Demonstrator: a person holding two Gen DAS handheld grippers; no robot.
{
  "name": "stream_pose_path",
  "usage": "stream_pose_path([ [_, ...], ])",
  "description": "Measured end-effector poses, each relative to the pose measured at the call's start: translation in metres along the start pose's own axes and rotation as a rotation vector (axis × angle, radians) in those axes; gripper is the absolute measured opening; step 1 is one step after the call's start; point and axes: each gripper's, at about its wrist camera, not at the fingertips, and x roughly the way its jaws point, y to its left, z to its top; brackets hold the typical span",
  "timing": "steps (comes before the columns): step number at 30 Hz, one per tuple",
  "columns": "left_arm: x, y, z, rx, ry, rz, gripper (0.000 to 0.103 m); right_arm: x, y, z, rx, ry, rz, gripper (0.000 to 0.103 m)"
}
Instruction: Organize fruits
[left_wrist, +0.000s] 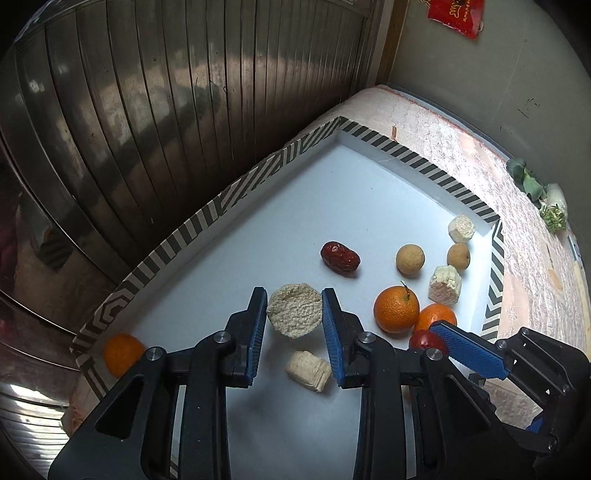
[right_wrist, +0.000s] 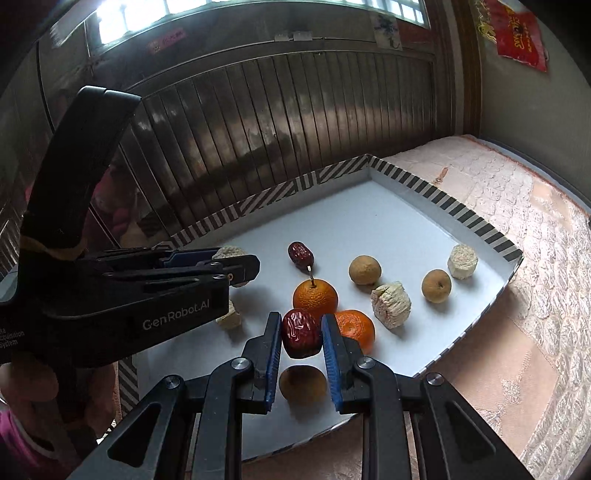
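My left gripper (left_wrist: 294, 308) is shut on a pale corn cob piece (left_wrist: 294, 310) and holds it above the white tray (left_wrist: 332, 192). My right gripper (right_wrist: 300, 334) is shut on a red date (right_wrist: 301, 334) above the tray's near edge; it also shows in the left wrist view (left_wrist: 428, 339). On the tray lie another red date (left_wrist: 340, 257), two oranges (left_wrist: 396, 309) (left_wrist: 436, 317), two longans (left_wrist: 410, 259) (left_wrist: 458, 256), and corn pieces (left_wrist: 445, 285) (left_wrist: 461, 229) (left_wrist: 308, 370). A brown longan (right_wrist: 303, 384) lies under the right gripper.
The tray has a striped rim (left_wrist: 221, 203) and sits on a pink patterned cloth (left_wrist: 535, 266). A third orange (left_wrist: 122, 354) sits at the tray's left corner. A dark slatted wall (left_wrist: 184, 110) runs behind. Greens (left_wrist: 535, 192) lie at the far right.
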Motion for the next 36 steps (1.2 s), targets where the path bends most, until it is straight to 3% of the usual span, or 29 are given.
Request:
stream_pose_path([
  [11,0.007,0.006,0.000,-0.032,0.023,-0.010,0.032,0.031,0.016,-0.006,-0.067,0.091,0.019,0.021],
  [16,-0.002,0.009,-0.002,-0.048,-0.007,0.004,0.035,0.013,0.017,-0.011,-0.064,0.026,0.023,0.022],
  [21,-0.024,-0.006,-0.011,0.004,-0.072,0.046,0.035,-0.013,0.010,-0.011,-0.015,-0.051,-0.015,0.022],
  [26,-0.047,-0.022,-0.023,0.037,-0.138,0.065,0.035,-0.034,0.004,-0.014,0.027,-0.101,-0.119,0.022],
  [36,-0.071,-0.040,-0.040,0.051,-0.188,0.069,0.035,-0.063,-0.020,-0.022,0.109,-0.164,-0.202,0.022],
])
